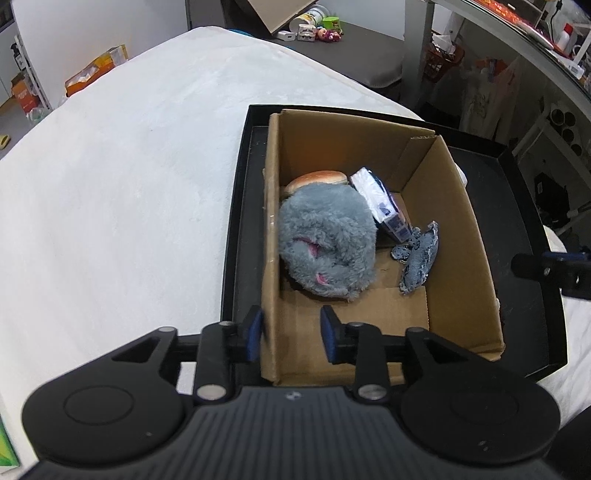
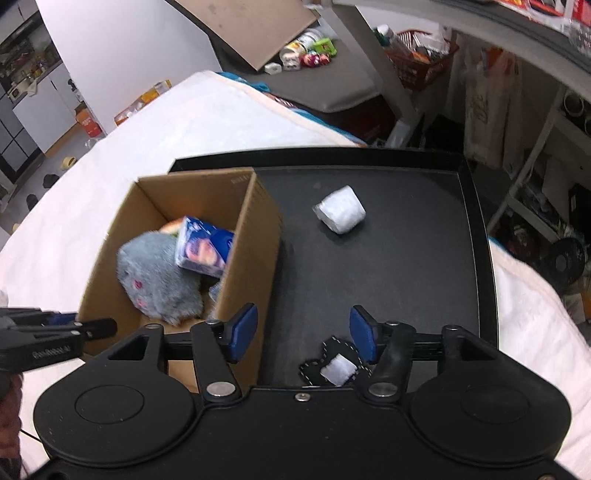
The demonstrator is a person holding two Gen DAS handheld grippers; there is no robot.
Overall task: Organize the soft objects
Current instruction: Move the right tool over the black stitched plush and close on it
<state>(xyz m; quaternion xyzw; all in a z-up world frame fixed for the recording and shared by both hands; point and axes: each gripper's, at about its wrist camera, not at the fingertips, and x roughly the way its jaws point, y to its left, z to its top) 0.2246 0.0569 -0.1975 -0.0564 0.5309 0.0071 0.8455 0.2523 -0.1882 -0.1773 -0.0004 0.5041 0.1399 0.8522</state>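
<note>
A cardboard box (image 1: pixel 458 236) stands in a black tray (image 1: pixel 532 229) on a white cloth. In it lie a grey plush toy (image 1: pixel 327 238), a burger toy (image 1: pixel 317 180), a tissue pack (image 1: pixel 376 199) and a denim fish (image 1: pixel 419 258). My left gripper (image 1: pixel 291 334) is open and empty, astride the box's near left wall. My right gripper (image 2: pixel 303 332) is open and empty above the tray (image 2: pixel 406 258). A white roll (image 2: pixel 340 209) lies on the tray floor. A black felt piece with a white patch (image 2: pixel 334 365) lies just under the right fingers. The box (image 2: pixel 247 258) shows at left.
The white cloth (image 1: pixel 129 184) covers the table to the left of the tray. Small toys and bottles (image 1: pixel 317 26) lie on a far grey surface. Shelves with clutter (image 2: pixel 535 166) stand to the right. The other gripper shows at each view's edge (image 1: pixel 546 267).
</note>
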